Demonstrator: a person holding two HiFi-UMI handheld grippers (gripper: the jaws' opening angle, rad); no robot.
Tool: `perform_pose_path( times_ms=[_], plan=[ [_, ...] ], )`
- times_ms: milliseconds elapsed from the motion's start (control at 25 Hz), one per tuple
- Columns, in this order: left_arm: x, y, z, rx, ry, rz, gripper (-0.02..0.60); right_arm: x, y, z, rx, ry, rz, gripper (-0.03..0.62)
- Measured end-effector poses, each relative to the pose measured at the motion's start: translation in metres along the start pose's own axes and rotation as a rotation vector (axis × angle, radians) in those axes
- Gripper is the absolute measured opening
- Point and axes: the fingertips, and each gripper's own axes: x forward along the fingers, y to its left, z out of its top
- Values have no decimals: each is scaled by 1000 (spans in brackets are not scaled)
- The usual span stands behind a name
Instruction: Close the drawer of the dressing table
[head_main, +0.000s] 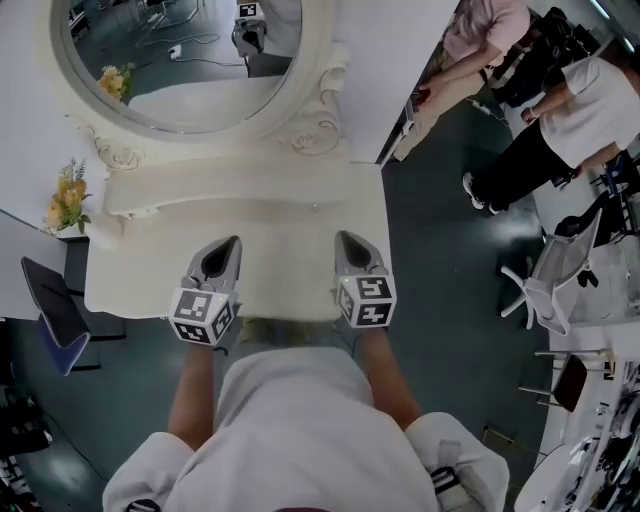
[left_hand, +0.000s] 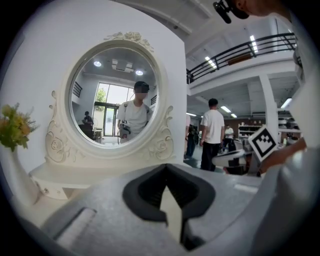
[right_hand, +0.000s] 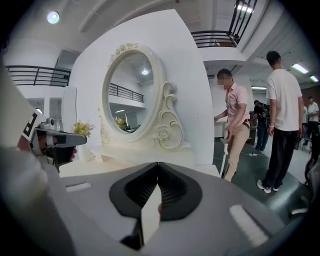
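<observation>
The cream dressing table (head_main: 290, 210) with its oval mirror (head_main: 190, 60) stands in front of me. No drawer front shows in any view. Only a thin tan strip (head_main: 285, 328) peeks out under the table's front edge, and I cannot tell what it is. My left gripper (head_main: 232, 243) hovers over the front left of the table top, shut and holding nothing. My right gripper (head_main: 345, 238) hovers over the front right, also shut and holding nothing. In the left gripper view the left gripper (left_hand: 165, 168) points at the mirror (left_hand: 115, 100). In the right gripper view the right gripper (right_hand: 158, 164) does the same.
A vase of yellow flowers (head_main: 66, 205) stands at the table's left end. A dark chair (head_main: 52, 308) is on the floor to the left. On the right are a white office chair (head_main: 553, 282) and two standing people (head_main: 560, 120), with a white wall panel behind the mirror.
</observation>
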Motion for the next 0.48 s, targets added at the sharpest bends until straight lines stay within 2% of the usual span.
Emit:
perform_pose_path(
  times_ms=[480],
  plan=[
    [-7, -4, 26, 32, -39, 3, -2, -23, -12, 22, -11, -40, -19, 3]
  ],
)
